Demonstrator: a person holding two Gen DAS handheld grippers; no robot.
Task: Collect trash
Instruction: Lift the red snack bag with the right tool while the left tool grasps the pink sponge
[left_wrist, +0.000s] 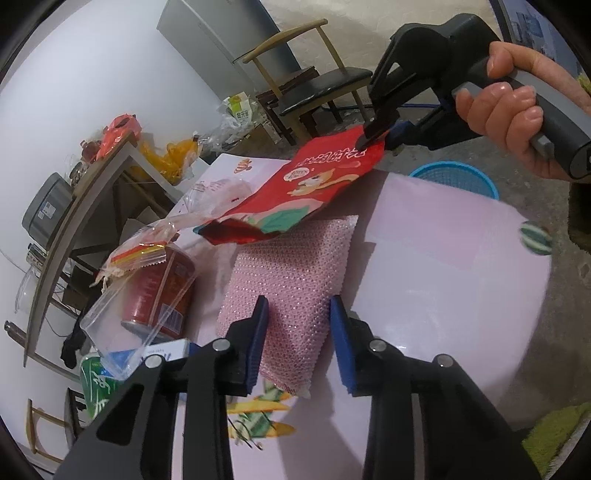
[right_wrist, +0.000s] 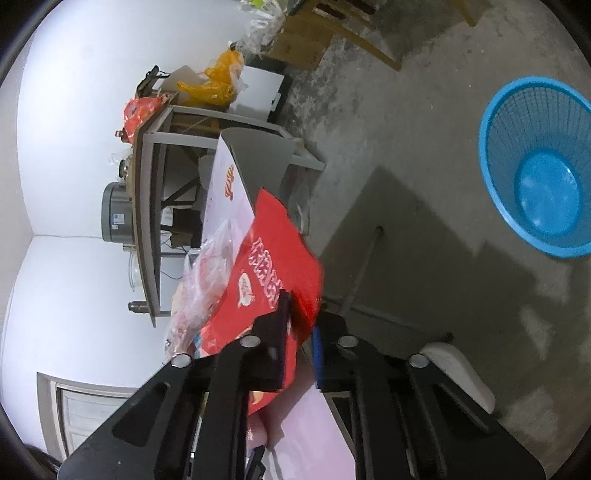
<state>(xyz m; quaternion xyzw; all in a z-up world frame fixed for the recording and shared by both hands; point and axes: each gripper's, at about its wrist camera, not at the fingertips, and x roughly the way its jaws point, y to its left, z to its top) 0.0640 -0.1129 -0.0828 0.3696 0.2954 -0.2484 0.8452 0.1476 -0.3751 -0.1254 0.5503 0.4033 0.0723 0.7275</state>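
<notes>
1. Red foil snack bag (left_wrist: 314, 184), left wrist view: it is hanging lifted over the pink table (left_wrist: 443, 258). Its long axis is running diagonally, from the pinched corner at upper right down to the torn open mouth at lower left.
2. Right gripper (left_wrist: 375, 138) is pinching the bag's upper corner, its jaws nearly closed on the foil; a hand (left_wrist: 517, 110) is gripping its handle.
3. Left gripper (left_wrist: 299, 339) is hovering with its blue pads wide apart and gripping nothing. A pink textured sponge cloth (left_wrist: 291, 288) is lying flat on the table under and between the fingers.
4. Red can (left_wrist: 162, 291) is standing left of the cloth, with a clear plastic wrapper (left_wrist: 122, 332) draped against it and a yellow-red wrapper (left_wrist: 136, 254) on top.
5. Blue mesh basket (left_wrist: 458, 177) is showing partly behind the table's far edge.
6. Right wrist view: right gripper (right_wrist: 301, 328) is holding the snack bag (right_wrist: 269, 269) by its near edge between almost-shut fingers. The bag's long axis is pointing away from the camera, toward upper left, printed face showing.
7. Crumpled clear plastic (right_wrist: 207, 280) is lying just left of the bag.
8. Blue mesh basket (right_wrist: 495, 147) is standing on the concrete floor (right_wrist: 406, 110) at upper right, well apart from the bag, mouth facing the camera.
</notes>
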